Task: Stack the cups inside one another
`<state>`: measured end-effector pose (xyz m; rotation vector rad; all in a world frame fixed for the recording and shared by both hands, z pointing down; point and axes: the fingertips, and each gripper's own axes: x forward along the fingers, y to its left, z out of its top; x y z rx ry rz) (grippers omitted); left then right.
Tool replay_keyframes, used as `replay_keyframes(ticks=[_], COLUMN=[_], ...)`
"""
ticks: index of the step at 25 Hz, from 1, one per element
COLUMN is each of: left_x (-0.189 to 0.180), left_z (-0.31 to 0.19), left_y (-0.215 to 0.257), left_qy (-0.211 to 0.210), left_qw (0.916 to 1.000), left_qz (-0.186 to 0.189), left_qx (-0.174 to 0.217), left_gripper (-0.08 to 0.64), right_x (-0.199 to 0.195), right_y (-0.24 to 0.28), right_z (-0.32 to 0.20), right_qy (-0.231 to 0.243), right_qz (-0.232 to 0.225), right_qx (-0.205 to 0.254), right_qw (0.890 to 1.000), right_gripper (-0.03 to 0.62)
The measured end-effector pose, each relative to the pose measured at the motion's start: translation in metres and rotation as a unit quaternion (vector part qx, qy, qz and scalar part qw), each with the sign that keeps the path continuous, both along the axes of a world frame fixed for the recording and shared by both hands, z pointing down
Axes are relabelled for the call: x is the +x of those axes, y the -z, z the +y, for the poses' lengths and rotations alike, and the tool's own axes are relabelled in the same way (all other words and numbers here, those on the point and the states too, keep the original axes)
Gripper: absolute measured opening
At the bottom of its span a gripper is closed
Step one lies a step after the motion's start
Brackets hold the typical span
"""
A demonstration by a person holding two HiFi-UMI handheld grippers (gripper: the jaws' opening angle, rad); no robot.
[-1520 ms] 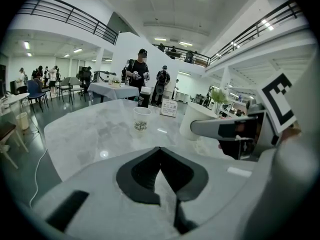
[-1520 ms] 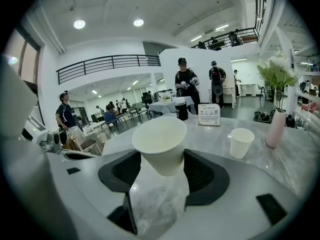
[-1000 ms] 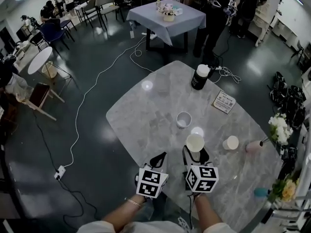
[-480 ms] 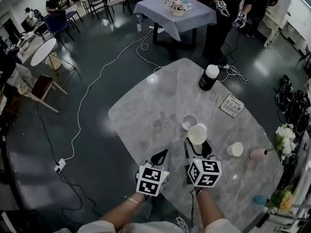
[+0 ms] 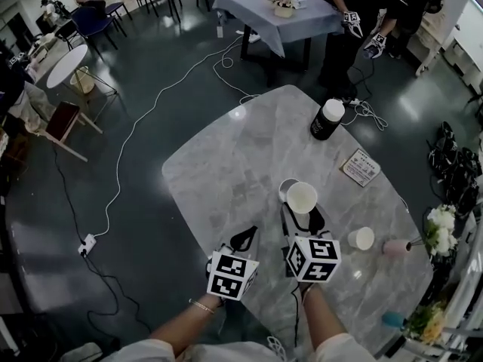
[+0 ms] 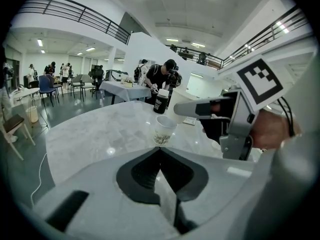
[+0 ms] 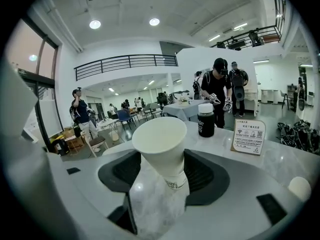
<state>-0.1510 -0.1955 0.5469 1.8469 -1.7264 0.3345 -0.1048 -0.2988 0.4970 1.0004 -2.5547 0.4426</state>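
My right gripper [image 5: 302,219] is shut on the base of a white paper cup [image 5: 302,198], held tilted above the marble table [image 5: 226,172]. In the right gripper view that cup [image 7: 162,146] sticks up from between the jaws of the right gripper [image 7: 166,179]. A second cup [image 5: 284,188] stands upright on the table just beyond and left of the held one, partly hidden by it; it shows as a patterned cup [image 6: 164,130] in the left gripper view. A third cup [image 5: 361,238] stands to the right. My left gripper [image 5: 243,240] hangs shut and empty near the table's front edge.
A black bottle with a white lid [image 5: 327,119] stands at the far side of the table, with a sign card [image 5: 359,167] to its right. A pink vase with flowers [image 5: 394,247] is at the right edge. People, chairs and another table [image 5: 279,10] stand beyond.
My right gripper has carried its cup forward and leftward, from between the two standing cups to right beside the far one. The left gripper has stayed where it was.
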Motion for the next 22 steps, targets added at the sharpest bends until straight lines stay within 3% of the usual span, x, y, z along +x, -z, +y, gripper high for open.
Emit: replay_keyframes(ticks=[22], left_x=[-0.002], left_z=[-0.014], left_y=[-0.015], left_qy=[0.037], left_qw=[0.9992], left_qz=[0.006], left_qx=[-0.014], left_gripper=[0.001], right_x=[-0.011], right_y=[-0.026], right_z=[-0.016], right_qy=[0.032], right_qz=[0.006], right_qx=[-0.017], right_qw=[0.999], right_gripper=[0.241])
